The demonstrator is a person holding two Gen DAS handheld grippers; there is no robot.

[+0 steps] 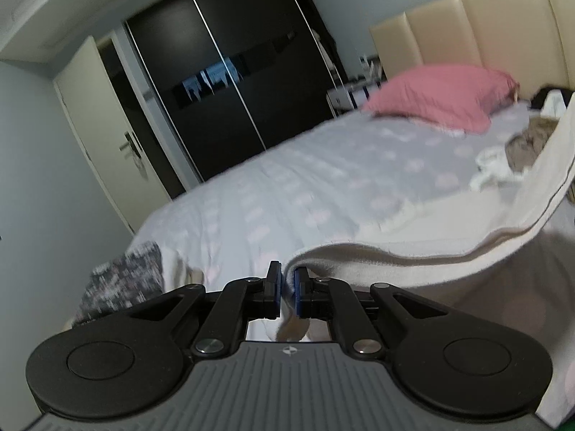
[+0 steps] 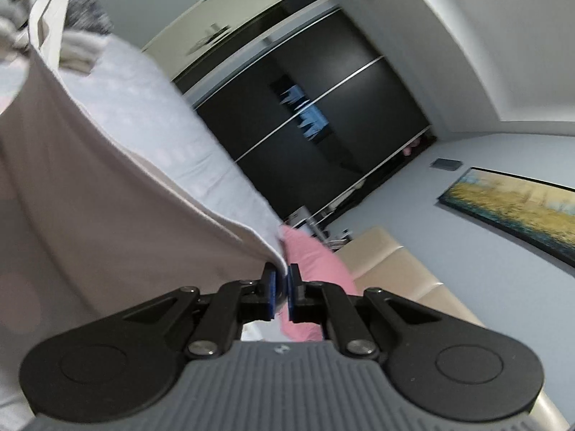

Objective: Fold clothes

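Two grippers, the left gripper (image 1: 286,292) and the right gripper (image 2: 282,292), each have their jaws clenched on a corner of one cream garment (image 1: 413,251), hanging it stretched above the near edge of the bed (image 1: 287,186), likely to straighten it for folding.

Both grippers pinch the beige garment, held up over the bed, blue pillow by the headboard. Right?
Not quite: the pillow is pink, not blue, as the left wrist view shows. The rest holds: left gripper and right gripper both pinch the beige garment, lifted over the bed, near the headboard.
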